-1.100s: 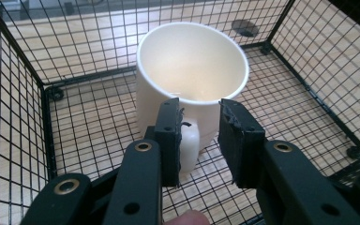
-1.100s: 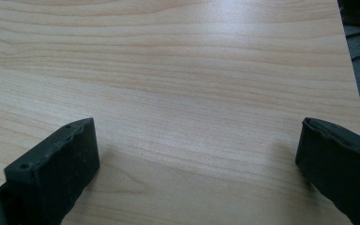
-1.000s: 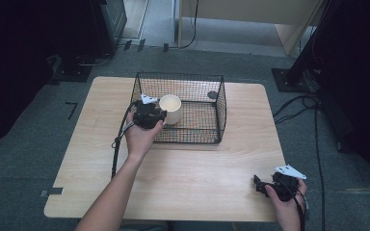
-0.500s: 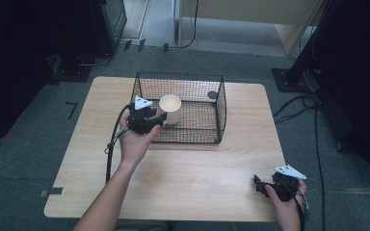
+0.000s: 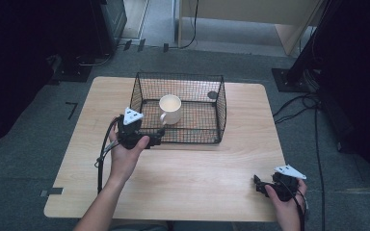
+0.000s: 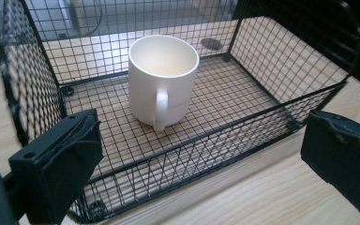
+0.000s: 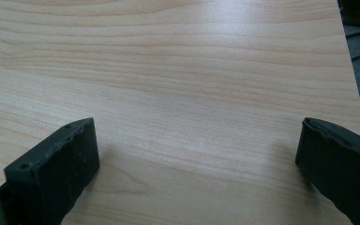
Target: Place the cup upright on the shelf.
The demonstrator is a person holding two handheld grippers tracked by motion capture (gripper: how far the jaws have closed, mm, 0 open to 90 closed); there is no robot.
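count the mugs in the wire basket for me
1. A single white mug stands upright inside the black wire basket, toward its left half, handle facing the left claw. The mesh is see-through, so nothing else seems hidden in it.

Dim room edges, evenly lit table [image 5: 183,173], soft shadows, slight blur, glare

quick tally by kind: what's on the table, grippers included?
Mugs: 1, white mug upright inside the basket
Wire baskets: 1, black wire basket
Grippers: 2, left gripper at the basket's near wall, right gripper at the table's near right corner, both open
Total: 4
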